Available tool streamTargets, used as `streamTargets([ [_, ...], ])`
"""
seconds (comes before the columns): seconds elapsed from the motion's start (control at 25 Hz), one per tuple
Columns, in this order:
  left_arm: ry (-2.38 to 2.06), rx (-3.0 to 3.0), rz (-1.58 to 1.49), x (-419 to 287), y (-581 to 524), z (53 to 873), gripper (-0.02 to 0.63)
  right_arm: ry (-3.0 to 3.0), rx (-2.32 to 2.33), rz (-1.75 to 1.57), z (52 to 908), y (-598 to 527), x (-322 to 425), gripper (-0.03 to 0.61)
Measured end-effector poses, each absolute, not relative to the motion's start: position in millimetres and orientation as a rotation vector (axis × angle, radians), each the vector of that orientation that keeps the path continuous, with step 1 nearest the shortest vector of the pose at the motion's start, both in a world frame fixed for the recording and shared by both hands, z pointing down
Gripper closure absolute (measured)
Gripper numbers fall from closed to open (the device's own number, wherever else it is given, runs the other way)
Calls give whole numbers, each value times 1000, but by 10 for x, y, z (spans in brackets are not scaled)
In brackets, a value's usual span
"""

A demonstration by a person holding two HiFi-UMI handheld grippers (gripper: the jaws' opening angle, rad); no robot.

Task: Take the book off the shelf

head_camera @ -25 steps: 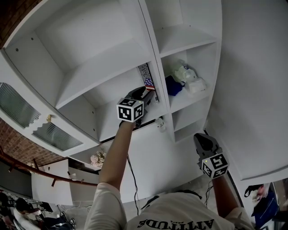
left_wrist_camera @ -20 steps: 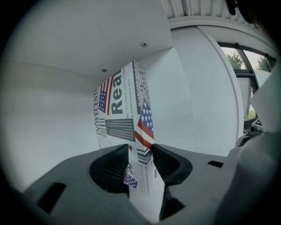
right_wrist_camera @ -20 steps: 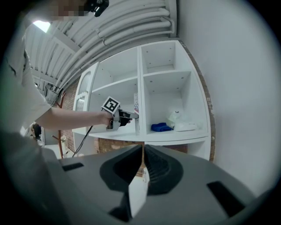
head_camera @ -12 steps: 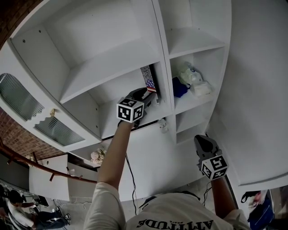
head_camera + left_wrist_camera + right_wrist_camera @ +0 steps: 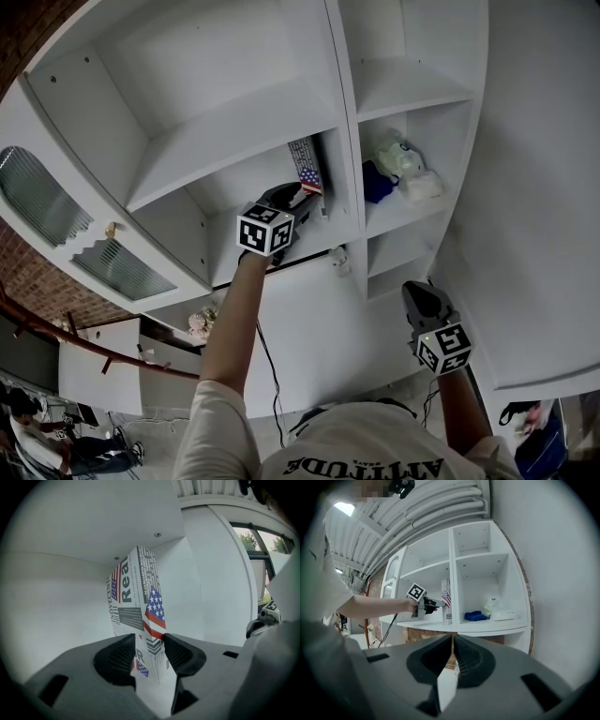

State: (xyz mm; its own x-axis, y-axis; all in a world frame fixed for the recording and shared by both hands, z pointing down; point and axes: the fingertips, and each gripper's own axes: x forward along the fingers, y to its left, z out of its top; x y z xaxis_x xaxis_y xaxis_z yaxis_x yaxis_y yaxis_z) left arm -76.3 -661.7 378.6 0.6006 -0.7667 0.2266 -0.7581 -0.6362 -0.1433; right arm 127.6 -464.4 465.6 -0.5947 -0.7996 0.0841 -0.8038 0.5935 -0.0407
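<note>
A book with newspaper and stars-and-stripes print [image 5: 307,167] [image 5: 140,597] [image 5: 446,603] stands upright on the white shelf [image 5: 234,253], close to the vertical divider [image 5: 349,141]. My left gripper [image 5: 305,202] [image 5: 150,644] [image 5: 440,604] reaches in level at its lower half. Its jaws sit against both sides of the narrow face, shut on it. Down at the right, away from the shelf, my right gripper [image 5: 417,292] [image 5: 453,639] is held low. Its pads meet with nothing in them.
In the compartment to the right of the divider lie a blue cloth [image 5: 377,183] [image 5: 476,616] and a white bundle [image 5: 403,164] [image 5: 499,611]. A small white object [image 5: 337,258] sits under the shelf. A cable [image 5: 267,366] hangs from the left gripper. Flowers [image 5: 199,326] stand lower left.
The head view has shifted. The left gripper has drawn slightly away from the divider with the book in its jaws. The right gripper has kept still.
</note>
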Motion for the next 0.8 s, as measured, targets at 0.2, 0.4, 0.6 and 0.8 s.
streamTargets([
  [0.2,1377,-2783,-351,-754,-6628,3787,390,-2746,1384,118,4676,-4608,1294,546],
  [0.4,1446,-2763,-307,-677,-6641,3804,324,-2741,1393,117,4705,-4585,1350,546],
  [0.6,1615,-2688,-234,-644,-6715,3799,316,-2731,1397,120,4728,-4535,1401,546],
  [0.8,1828,-2569,-154,-716,-6835,3760,316,-2719,1416,123,4754,-4507,1519,546],
])
